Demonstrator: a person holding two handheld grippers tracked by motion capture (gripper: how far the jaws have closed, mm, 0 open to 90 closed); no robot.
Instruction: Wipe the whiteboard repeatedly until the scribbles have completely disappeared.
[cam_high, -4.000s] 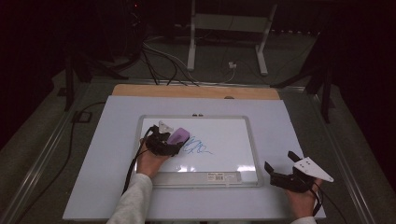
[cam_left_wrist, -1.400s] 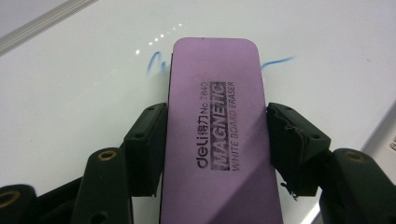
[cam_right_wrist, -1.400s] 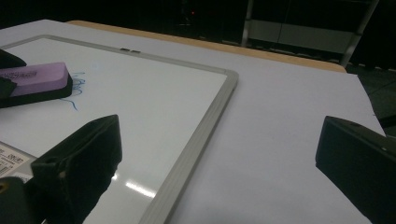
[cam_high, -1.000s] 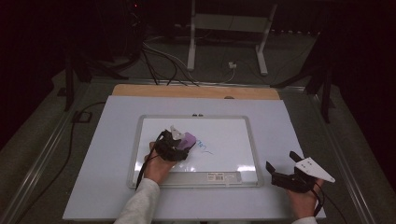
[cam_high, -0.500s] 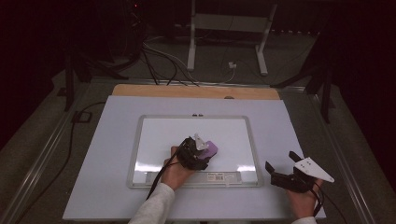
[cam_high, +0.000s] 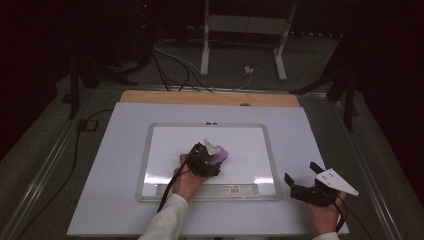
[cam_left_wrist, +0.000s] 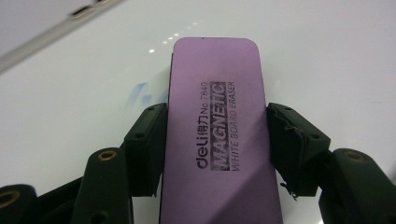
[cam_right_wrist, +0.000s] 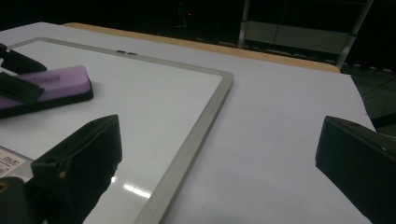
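A purple magnetic whiteboard eraser (cam_left_wrist: 217, 135) lies flat on the whiteboard (cam_high: 165, 145), and my left gripper (cam_high: 214, 155) is shut on its two long sides near the board's middle. A faint blue smear (cam_left_wrist: 142, 93) remains just left of the eraser in the left gripper view. From the right gripper view the eraser (cam_right_wrist: 44, 88) appears at the far left on the board (cam_right_wrist: 154, 107). My right gripper (cam_high: 300, 182) rests on the table off the board's lower right corner, jaws wide open with nothing between them (cam_right_wrist: 219, 158).
The whiteboard has a grey metal frame (cam_high: 272, 165) and sits on a large white sheet (cam_high: 115, 175) over a wooden tabletop (cam_high: 150, 97). Cables (cam_high: 170, 60) and a white stand (cam_high: 240, 30) lie on the dark floor beyond the table.
My left gripper has slid the eraser rightwards and toward me across the board, and the blue scribble seen earlier has been wiped off. My right gripper has stayed put.
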